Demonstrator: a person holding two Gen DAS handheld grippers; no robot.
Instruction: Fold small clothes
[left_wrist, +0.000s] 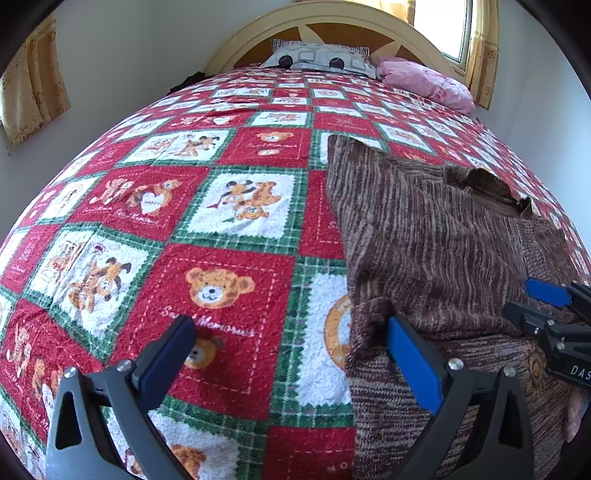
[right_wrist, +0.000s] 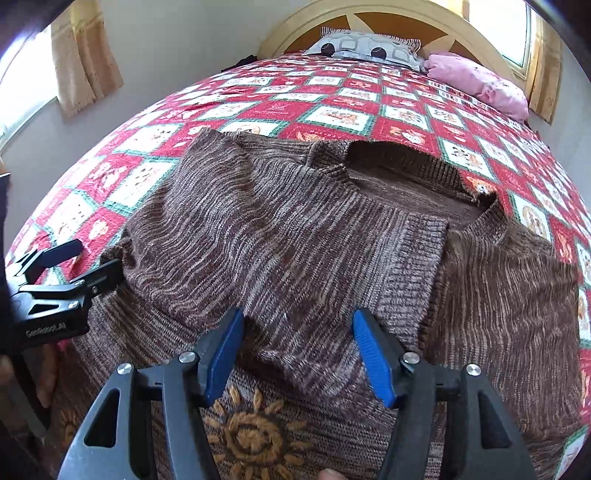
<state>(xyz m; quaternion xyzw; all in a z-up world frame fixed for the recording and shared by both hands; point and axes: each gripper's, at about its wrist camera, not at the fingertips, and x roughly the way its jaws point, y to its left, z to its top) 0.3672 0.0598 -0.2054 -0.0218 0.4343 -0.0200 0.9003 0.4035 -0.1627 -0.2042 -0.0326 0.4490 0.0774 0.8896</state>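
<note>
Sweater (right_wrist: 295, 236): a brown knitted one, lying on the bed's quilt (left_wrist: 207, 229) toward the foot edge, neck hole pointing at the headboard, hem end nearest the claws. Its long axis runs foot to head.
Fold so far: one sleeve or side panel looks laid across the chest, its ribbed end just beside the neck hole; the rest is unfolded, by my reading.
Left claw (left_wrist: 291, 354): jaws wide apart, holding nothing. Its right finger rests at the sweater's left edge; its left finger is over bare quilt.
Right claw (right_wrist: 297, 350): jaws spread moderately, empty, hovering over the lower chest just above an orange sun motif (right_wrist: 255, 439).
Key relation: the sweater lies ahead of and under the right claw, and to the right of the left claw, so the left claw is nearer the left edge and the right claw nearer the middle.
Next move, as a judgement: pinch the left edge or the hem and carry it across.
Pillows (left_wrist: 325, 57): at the headboard edge, well apart.
</note>
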